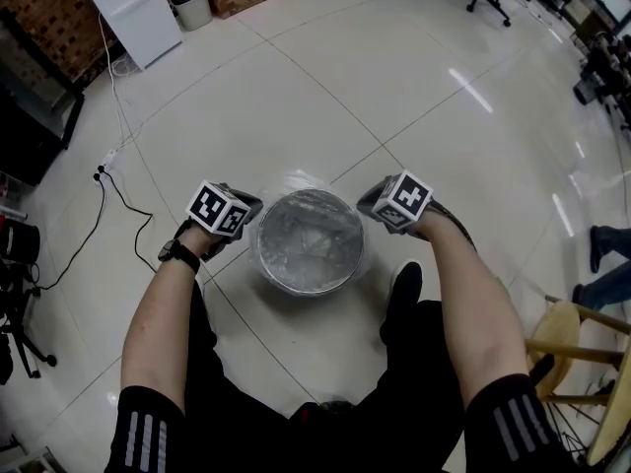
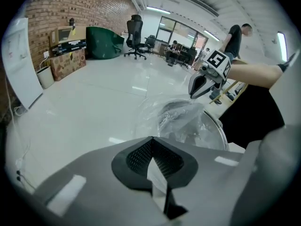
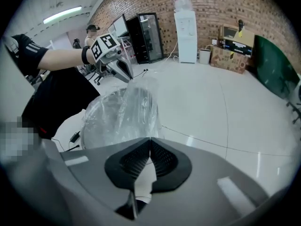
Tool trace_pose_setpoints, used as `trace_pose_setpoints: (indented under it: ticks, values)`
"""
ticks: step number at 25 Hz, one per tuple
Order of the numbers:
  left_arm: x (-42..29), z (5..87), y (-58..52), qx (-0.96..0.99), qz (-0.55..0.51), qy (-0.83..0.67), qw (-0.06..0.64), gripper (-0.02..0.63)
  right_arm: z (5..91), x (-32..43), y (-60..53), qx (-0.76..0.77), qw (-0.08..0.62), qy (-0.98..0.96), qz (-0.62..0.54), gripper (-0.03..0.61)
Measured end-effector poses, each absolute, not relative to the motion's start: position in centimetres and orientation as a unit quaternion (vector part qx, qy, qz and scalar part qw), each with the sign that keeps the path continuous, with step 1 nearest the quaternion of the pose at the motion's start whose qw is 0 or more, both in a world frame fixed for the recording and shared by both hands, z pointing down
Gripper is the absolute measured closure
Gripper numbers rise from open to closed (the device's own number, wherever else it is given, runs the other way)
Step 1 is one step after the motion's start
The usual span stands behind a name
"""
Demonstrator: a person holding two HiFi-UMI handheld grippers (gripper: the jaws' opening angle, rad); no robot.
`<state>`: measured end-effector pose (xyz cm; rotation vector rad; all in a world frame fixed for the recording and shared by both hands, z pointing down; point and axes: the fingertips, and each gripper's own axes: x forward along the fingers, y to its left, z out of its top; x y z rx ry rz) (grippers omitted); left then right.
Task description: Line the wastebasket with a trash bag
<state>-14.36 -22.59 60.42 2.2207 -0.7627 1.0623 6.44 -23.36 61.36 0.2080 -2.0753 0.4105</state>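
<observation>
L gripper [image 1: 252,205] & R gripper [image 1: 368,203] sit at opp. sides of the wastebasket [image 1: 311,291] on the floor [image 1: 394,87]. Each has its jaws pressed together, pinching film of the clear trash bag [image 1: 306,227] draped over the basket's top.

The bag [image 3: 123,112] is thin clear plastic, crinkled and shiny, over a basket [image 2: 220,128] whose rim looks like smooth grey metal. The floor [image 1: 394,97] is glossy pale tile that mirrors the lights. My left gripper [image 2: 151,137] and right gripper [image 3: 150,139] have matt grey plastic shells, with black, finely dimpled pads [image 2: 138,157]. The wall [image 3: 221,4] is rough brick.
</observation>
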Motion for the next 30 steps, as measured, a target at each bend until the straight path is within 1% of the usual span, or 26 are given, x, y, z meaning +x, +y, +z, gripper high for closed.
trace_pose_setpoints:
  ticks: [4, 6, 8, 12, 16, 20, 27, 30]
  values:
    - [-14.2, 61.2, -24.1, 0.821, 0.4, -0.305, 0.271, 0.62, 61.5, 6.0, -26.0, 0.13, 0.486, -0.855, 0.126, 0.569]
    - [-13.9, 62.0, -24.5, 0.817, 0.407, -0.306, 0.272, 0.62, 62.2, 6.0, -26.8, 0.144, 0.498, -0.848, 0.111, 0.569]
    - [-13.8, 62.9, -24.6, 0.811, 0.417, -0.304, 0.275, 0.62, 63.9, 6.5, -26.8, 0.149, 0.524, -0.83, 0.118, 0.569]
    - [-13.7, 64.9, -24.0, 0.8, 0.433, -0.29, 0.297, 0.62, 66.5, 7.0, -26.4, 0.141, 0.553, -0.81, 0.138, 0.569]
    - [-13.8, 65.9, -23.8, 0.797, 0.423, -0.284, 0.324, 0.62, 68.1, 6.7, -26.0, 0.128, 0.555, -0.808, 0.151, 0.569]
    - [-14.2, 66.7, -24.5, 0.791, 0.428, -0.293, 0.325, 0.618, 69.1, 6.6, -26.7, 0.127, 0.576, -0.796, 0.14, 0.569]
    - [-14.3, 68.9, -24.8, 0.773, 0.429, -0.306, 0.353, 0.618, 70.9, 5.5, -26.3, 0.111, 0.595, -0.784, 0.139, 0.569]
    - [-14.5, 69.3, -24.7, 0.767, 0.432, -0.307, 0.361, 0.595, 71.1, 6.3, -26.5, 0.117, 0.612, -0.771, 0.13, 0.569]
